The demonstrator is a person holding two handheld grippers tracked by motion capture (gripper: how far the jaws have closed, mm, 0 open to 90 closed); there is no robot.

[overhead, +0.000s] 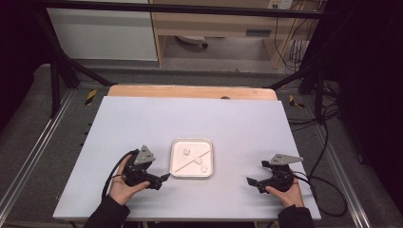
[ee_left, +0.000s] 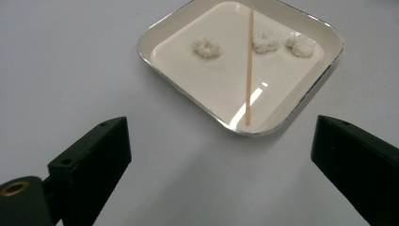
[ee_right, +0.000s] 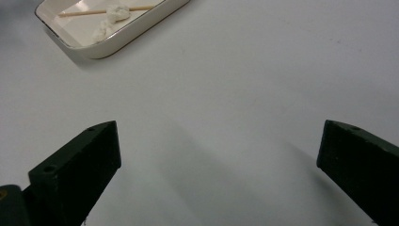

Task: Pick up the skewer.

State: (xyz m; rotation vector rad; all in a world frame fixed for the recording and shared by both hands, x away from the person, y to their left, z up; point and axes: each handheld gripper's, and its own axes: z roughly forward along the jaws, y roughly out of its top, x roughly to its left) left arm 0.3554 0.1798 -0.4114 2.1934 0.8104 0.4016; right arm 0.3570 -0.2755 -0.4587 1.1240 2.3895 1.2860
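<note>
Plainly nothing is picked up yet: the thin wooden skewer (ee_left: 249, 66) lies diagonally in the shallow square cream tray (ee_left: 188, 96) among three white crumbly lumps (ee_left: 206, 47). The left gripper (overhead: 159, 180) sits just beside the tray, the right gripper (overhead: 253, 182) well apart; both have jaws spread wide and empty.

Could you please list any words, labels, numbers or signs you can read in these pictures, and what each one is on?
No text can be read.
Tray, wooden stick, white lumps and table: no markings.
Left gripper and right gripper: no lettering visible.
Plate on the far wall: too small and blurred to read.
</note>
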